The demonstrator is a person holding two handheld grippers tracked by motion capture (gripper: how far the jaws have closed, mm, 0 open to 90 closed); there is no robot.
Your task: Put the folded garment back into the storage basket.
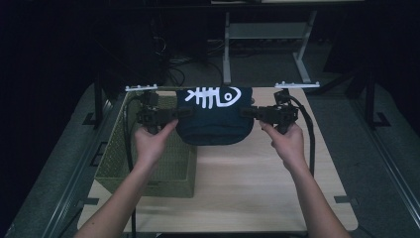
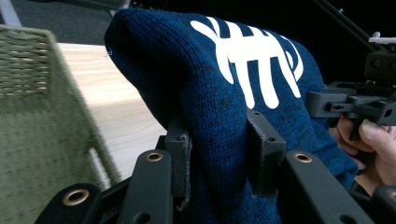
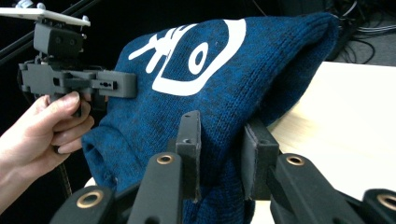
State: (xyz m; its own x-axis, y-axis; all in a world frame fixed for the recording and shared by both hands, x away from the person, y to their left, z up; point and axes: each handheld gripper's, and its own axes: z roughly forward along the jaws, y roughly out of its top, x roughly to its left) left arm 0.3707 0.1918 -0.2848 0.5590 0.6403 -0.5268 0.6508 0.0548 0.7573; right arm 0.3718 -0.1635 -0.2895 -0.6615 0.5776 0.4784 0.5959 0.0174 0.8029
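You are holding the blue knit sweater [image 1: 214, 119] folded and slung just above the table beside the green wicker basket [image 1: 148, 168], left gripper [image 1: 184, 112] and right gripper [image 1: 246, 112] each clamping one end so that the fold is keeping flat for the basket.

Both arms reach forward; the left gripper [image 1: 184, 113] and right gripper [image 1: 246, 112] are squeezed tight, pointing at each other.
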